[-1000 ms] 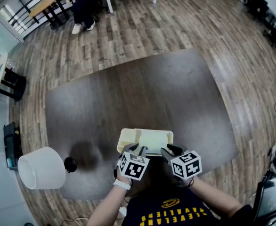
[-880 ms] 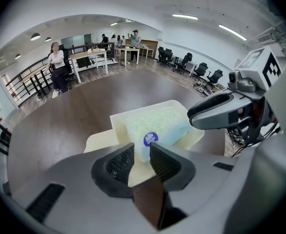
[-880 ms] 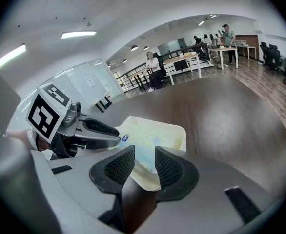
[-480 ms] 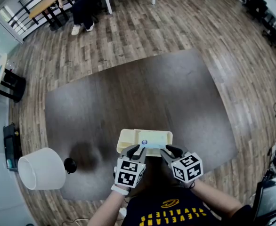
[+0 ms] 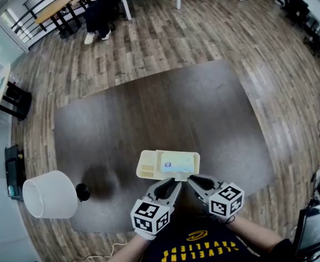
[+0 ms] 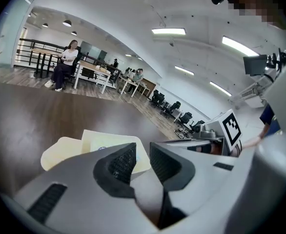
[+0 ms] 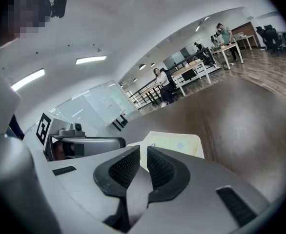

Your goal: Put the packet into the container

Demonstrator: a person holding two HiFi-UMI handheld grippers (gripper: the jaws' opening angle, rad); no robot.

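One packet [image 5: 179,161]: lies flat in the container [image 5: 147,165], lower centre.
Left gripper [image 5: 171,185]: jaws apart, empty, below the container.
Right gripper [image 5: 195,182]: jaws just closing, narrow gap, empty.

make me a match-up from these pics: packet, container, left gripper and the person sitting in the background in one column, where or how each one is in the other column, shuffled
Column 1
1. packet
2. container
3. left gripper
4. seated person

Column 2
A. standing on the dark table, close to its near edge
B. far across the room, at a desk
C. lying inside the container
D. jaws apart, nothing between them

Pairs: 1-C, 2-A, 3-D, 4-B
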